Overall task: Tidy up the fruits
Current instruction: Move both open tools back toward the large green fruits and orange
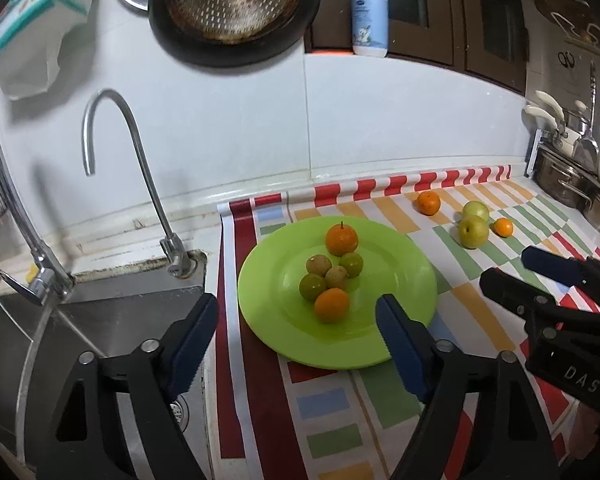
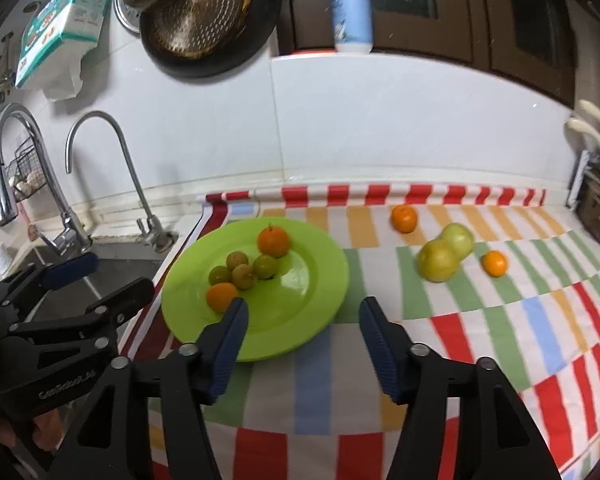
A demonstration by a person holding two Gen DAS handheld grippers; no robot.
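A lime green plate (image 1: 404, 276) (image 2: 312, 280) sits on the striped cloth next to the sink. It holds two oranges (image 1: 341, 239) (image 2: 274, 241) and several small green and brown fruits (image 1: 327, 276) (image 2: 242, 272). Loose on the cloth to the right lie an orange (image 1: 428, 202) (image 2: 404, 218), two green apples (image 1: 473, 231) (image 2: 438, 260) touching each other, and a small orange (image 1: 503, 227) (image 2: 495, 263). My left gripper (image 1: 296, 320) (image 2: 100, 276) is open and empty at the plate's near edge. My right gripper (image 2: 304, 320) (image 1: 508, 268) is open and empty, right of the plate.
A steel sink (image 1: 100, 320) with two faucets (image 1: 140, 168) lies left of the cloth. A dark pan (image 1: 228, 12) and a paper packet (image 1: 32, 12) hang on the wall. A lotion bottle (image 1: 370, 12) stands on the ledge. Steel pots (image 1: 572, 184) stand at far right.
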